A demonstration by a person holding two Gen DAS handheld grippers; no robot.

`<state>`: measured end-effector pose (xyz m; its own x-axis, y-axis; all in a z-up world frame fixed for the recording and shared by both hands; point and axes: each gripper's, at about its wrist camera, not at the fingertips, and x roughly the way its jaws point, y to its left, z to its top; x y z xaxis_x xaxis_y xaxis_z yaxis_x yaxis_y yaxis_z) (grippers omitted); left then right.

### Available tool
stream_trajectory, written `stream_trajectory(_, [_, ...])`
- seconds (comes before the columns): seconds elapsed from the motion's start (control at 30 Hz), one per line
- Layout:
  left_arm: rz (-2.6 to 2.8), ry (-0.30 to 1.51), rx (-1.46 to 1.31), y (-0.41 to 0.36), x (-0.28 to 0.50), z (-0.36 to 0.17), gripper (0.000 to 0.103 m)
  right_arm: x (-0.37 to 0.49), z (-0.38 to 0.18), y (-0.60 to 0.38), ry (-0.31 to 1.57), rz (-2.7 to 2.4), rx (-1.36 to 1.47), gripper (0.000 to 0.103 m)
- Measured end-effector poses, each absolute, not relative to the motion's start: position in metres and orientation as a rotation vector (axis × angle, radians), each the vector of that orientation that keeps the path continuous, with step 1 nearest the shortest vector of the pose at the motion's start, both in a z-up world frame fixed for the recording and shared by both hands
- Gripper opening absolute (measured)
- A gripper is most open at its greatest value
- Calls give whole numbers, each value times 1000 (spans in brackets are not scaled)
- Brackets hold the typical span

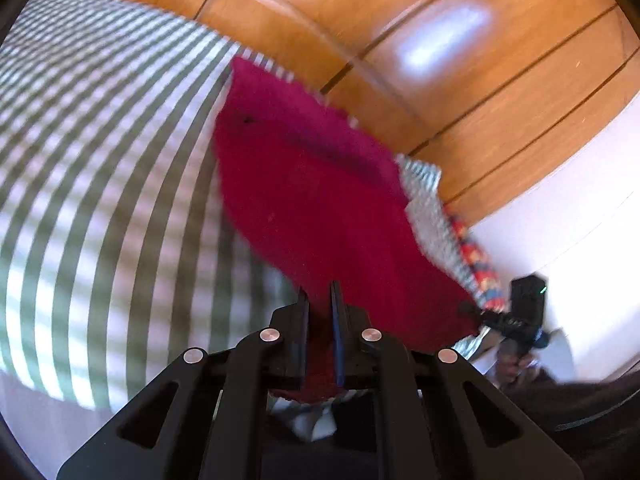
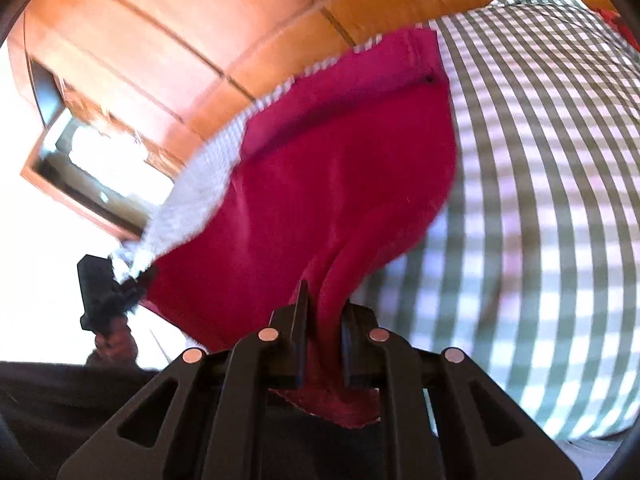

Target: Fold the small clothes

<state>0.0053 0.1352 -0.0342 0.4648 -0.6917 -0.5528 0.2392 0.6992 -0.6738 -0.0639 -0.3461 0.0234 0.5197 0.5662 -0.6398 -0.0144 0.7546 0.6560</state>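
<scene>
A magenta cloth (image 1: 312, 184) hangs stretched, lifted at two corners above a green-checked sheet (image 1: 100, 168).

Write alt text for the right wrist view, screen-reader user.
The right gripper is shut on a bunched corner of a magenta cloth that spreads over a green-and-white checked sheet. At far left the left gripper pinches another corner; wooden panelling behind.

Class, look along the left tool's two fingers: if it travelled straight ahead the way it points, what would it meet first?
The left tool is already shut on the red cloth, so it would push into that first. Beyond it probably lies the checked green-and-white cover, though depth is unclear.
</scene>
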Motion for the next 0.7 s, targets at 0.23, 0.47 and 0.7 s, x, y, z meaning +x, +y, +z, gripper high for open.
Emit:
stream_trajectory(0.23, [-583, 848, -588, 126, 74, -7, 8, 0, 18, -369, 938, 287, 692, 12])
stream_trajectory(0.47, [-408, 917, -570, 112, 171, -15, 16, 73, -5, -383, 1002, 174, 674, 20])
stream_trajectory(0.7, [-319, 891, -660, 148, 188, -22, 68, 51, 6, -410, 929, 206, 715, 76])
